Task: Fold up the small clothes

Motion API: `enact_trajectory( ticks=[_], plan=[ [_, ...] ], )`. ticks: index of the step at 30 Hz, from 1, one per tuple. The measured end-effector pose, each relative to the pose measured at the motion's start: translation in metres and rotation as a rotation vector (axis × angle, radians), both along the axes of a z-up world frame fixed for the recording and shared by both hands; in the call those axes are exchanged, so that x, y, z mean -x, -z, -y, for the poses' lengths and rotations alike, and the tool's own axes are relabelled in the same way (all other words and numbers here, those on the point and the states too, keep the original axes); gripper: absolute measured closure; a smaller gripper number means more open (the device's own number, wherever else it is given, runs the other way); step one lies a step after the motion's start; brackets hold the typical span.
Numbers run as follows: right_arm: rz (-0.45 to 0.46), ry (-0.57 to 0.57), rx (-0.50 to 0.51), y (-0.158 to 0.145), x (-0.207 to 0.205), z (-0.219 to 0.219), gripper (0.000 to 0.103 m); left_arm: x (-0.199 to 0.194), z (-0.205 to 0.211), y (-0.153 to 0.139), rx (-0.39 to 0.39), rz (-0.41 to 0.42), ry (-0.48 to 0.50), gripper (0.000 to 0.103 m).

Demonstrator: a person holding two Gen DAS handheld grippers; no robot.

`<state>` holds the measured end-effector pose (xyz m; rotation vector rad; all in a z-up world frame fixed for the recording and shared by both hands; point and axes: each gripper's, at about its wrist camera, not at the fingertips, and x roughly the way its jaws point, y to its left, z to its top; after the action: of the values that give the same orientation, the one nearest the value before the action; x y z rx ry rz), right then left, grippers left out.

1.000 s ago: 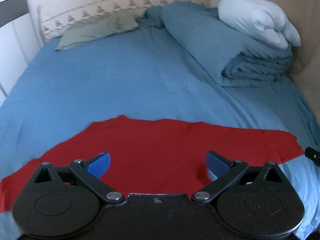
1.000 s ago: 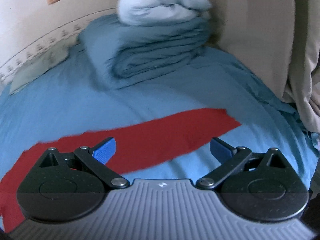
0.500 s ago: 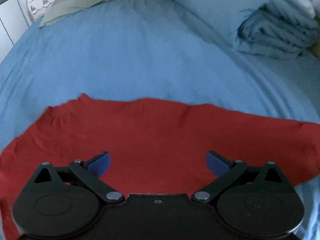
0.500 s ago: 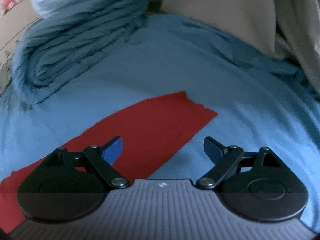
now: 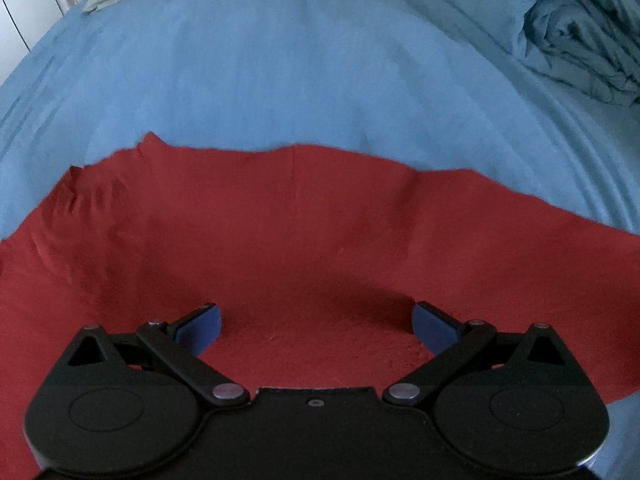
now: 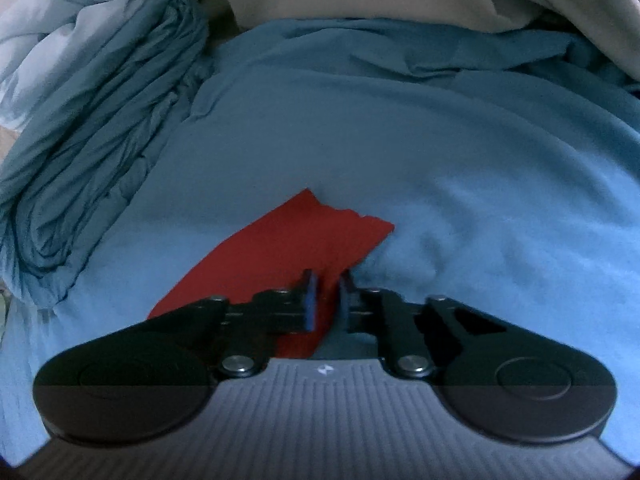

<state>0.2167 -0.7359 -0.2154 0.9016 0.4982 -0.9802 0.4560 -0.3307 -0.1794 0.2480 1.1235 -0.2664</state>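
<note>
1. One change was clear: half a second before, the right gripper [image 6: 326,296] stood spread; now its jaws had closed to a thin gap, pinching the red cloth [image 5: 288,248] at its end.
2. This suggested the fold was starting.
3. The left gripper [image 5: 316,326] was still spread, low over the cloth.
4. Ahead lay open bed [image 5: 280,60]; folded bedding [image 6: 100,152] stood ahead-left of the right gripper.

Dim soft daylight, blurred fisheye edges
</note>
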Motion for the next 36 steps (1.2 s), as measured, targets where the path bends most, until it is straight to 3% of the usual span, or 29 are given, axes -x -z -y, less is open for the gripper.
enact_trajectory(
  ticks=[6, 9, 15, 20, 23, 25, 28, 30, 33, 36],
  plan=[
    [0.037, -0.095, 0.096, -0.043, -0.019, -0.021, 0.082, -0.005, 0.003, 0.006, -0.008, -0.020, 0.015, 0.000],
    [0.091, -0.167, 0.151, -0.076, -0.039, -0.044, 0.083, -0.008, -0.010, -0.007, 0.044, -0.052, 0.005, 0.000],
    [0.266, -0.399, 0.243, -0.153, -0.114, -0.126, 0.083, -0.011, -0.086, -0.068, 0.120, 0.026, -0.041, 0.000],
    [0.432, -0.753, 0.271, -0.198, -0.192, -0.256, 0.083, -0.015, -0.183, -0.103, 0.091, 0.100, -0.096, 0.000],
    [0.485, -0.969, 0.230, -0.186, -0.225, -0.344, 0.083, -0.015, -0.246, -0.099, 0.048, 0.087, -0.160, 0.000],
    [0.453, -1.080, 0.222, -0.163, -0.238, -0.396, 0.083, -0.011, -0.288, -0.091, 0.043, 0.066, -0.213, 0.000],
    [0.304, -1.222, 0.201, -0.103, -0.253, -0.471, 0.083, 0.003, -0.342, -0.077, 0.070, 0.040, -0.302, 0.000],
    [0.156, -1.300, 0.211, -0.058, -0.260, -0.513, 0.083, 0.011, -0.368, -0.069, 0.116, 0.011, -0.335, 0.000],
    [0.032, -1.373, 0.246, -0.022, -0.260, -0.538, 0.083, 0.019, -0.394, -0.062, 0.179, -0.028, -0.383, 0.000],
    [0.039, -1.421, 0.327, -0.026, -0.249, -0.555, 0.083, 0.024, -0.405, -0.060, 0.246, -0.035, -0.392, 0.000]
  ],
)
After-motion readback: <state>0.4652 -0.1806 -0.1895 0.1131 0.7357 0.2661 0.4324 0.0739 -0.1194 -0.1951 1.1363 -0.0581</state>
